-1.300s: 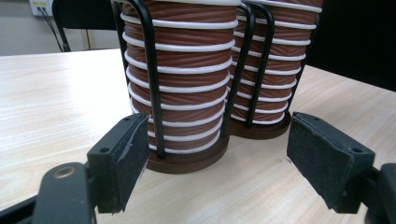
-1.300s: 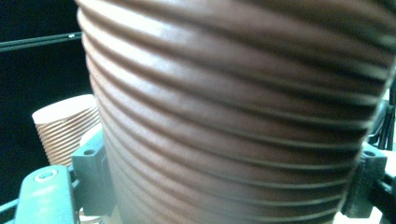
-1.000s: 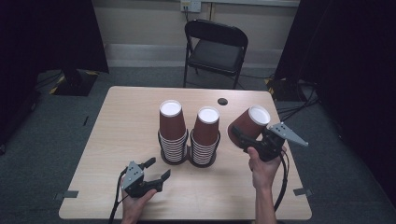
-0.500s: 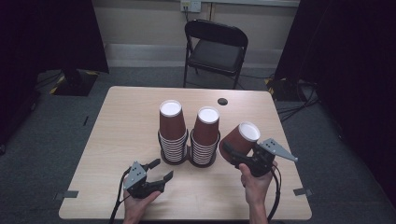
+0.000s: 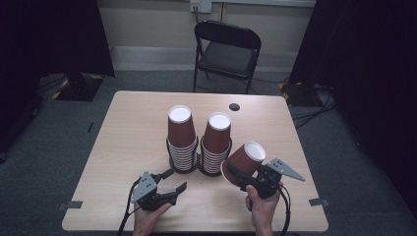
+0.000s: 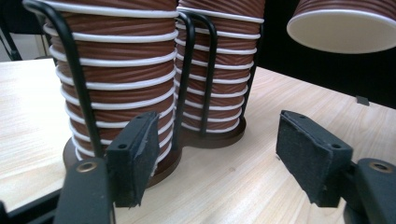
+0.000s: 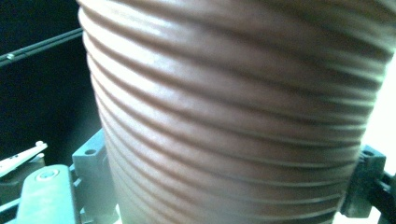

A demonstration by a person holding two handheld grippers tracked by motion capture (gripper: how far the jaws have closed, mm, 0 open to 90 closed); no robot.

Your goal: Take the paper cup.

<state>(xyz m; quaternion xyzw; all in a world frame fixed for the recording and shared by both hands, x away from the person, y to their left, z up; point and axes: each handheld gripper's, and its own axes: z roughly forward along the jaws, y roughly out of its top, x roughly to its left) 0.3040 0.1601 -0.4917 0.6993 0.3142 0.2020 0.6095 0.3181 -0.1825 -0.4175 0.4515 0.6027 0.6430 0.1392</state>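
Note:
Two stacks of upside-down brown ribbed paper cups stand in black wire holders mid-table: the left stack (image 5: 181,137) (image 6: 116,70) and the right stack (image 5: 216,142) (image 6: 224,70). My right gripper (image 5: 240,169) is shut on a single brown cup (image 5: 244,160) (image 7: 233,116). It holds the cup tilted in the air just right of the stacks, and the white rim (image 6: 343,28) hangs above the table. My left gripper (image 5: 175,180) (image 6: 219,154) rests low in front of the left stack. Its jaws have just been closing a little but stand open with nothing between them.
The wooden table (image 5: 123,128) has bare surface to the left of and in front of the stacks. A small black round thing (image 5: 234,106) lies near the far edge. A black folding chair (image 5: 227,49) stands beyond the table.
My right hand has brought the single cup down and leftward, closer to the right stack. The left hand has stayed where it was.

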